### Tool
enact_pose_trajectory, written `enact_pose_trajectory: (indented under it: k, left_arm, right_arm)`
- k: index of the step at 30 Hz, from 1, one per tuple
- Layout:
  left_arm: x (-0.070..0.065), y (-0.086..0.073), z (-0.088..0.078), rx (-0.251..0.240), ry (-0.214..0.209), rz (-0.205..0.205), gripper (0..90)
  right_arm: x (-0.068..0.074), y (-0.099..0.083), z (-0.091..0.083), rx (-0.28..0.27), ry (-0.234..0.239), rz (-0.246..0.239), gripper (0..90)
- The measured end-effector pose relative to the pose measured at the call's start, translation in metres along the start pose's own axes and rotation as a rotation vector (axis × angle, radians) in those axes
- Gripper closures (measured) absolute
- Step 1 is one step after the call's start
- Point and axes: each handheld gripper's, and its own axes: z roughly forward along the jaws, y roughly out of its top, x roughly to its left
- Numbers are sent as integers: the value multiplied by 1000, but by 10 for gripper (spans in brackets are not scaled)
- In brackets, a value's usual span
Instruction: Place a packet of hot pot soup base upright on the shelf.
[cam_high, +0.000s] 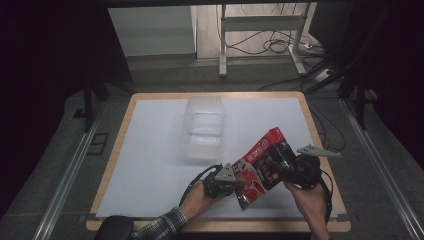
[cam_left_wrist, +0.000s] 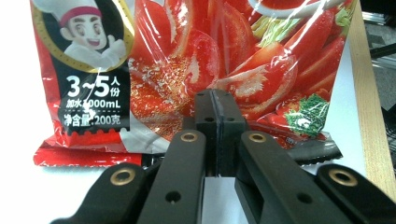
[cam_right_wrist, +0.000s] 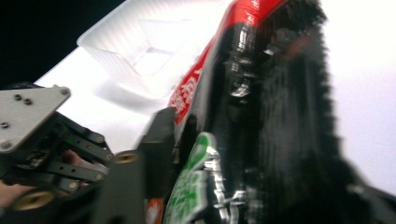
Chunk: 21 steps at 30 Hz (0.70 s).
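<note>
I see a white-covered table with a clear plastic container standing open near its middle, probably waiting to receive the packet. Just in front of it, lifted off the table, a red soup-base packet hangs slanted between my two tools. My left gripper is clenched on the packet's lower edge to steady it. My right gripper pinches its upper side, jaws closed onto the film.
</note>
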Motion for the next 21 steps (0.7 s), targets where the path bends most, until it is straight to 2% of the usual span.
enact_pose_trajectory:
  k: [1, 2, 3, 4, 6, 9, 10, 11, 13, 17, 18, 21]
  left_arm:
    - [0, 0, 0, 1, 1, 3, 898]
    - [1, 0, -3, 26, 8, 35, 897]
    - [1, 0, -3, 20, 11, 32, 876]
    - [-1, -1, -2, -4, 11, 2, 860]
    - [0, -1, -2, -6, 8, -4, 822]
    - [-2, -2, -3, -2, 15, -1, 748]
    - [-3, -2, -2, 2, 20, 2, 748]
    - [-4, -2, -3, 14, 26, 14, 685]
    - [-4, -1, -4, 35, 35, 39, 657]
    - [-6, -1, -5, 5, 28, -15, 515]
    - [-7, -1, -6, 0, 27, -22, 515]
    - [-6, 1, -14, -9, 38, -16, 425]
  right_arm:
    - [0, 0, 0, -10, -7, -6, 630]
    - [2, 1, 0, -21, -17, -9, 679]
    - [3, 1, 0, -26, -19, -6, 695]
    - [3, 2, 1, -29, -16, -6, 705]
    - [4, 3, 1, -25, -14, -7, 710]
    - [5, 9, 2, -26, -15, -13, 721]
    - [6, 10, 2, -26, -15, -13, 724]
    - [8, 15, 1, -29, -15, -20, 727]
    - [9, 18, 1, -30, -14, -25, 728]
    - [12, 28, 0, -29, -8, -45, 727]
    - [12, 28, 0, -29, -8, -45, 727]
    - [14, 34, -2, -28, -10, -64, 726]
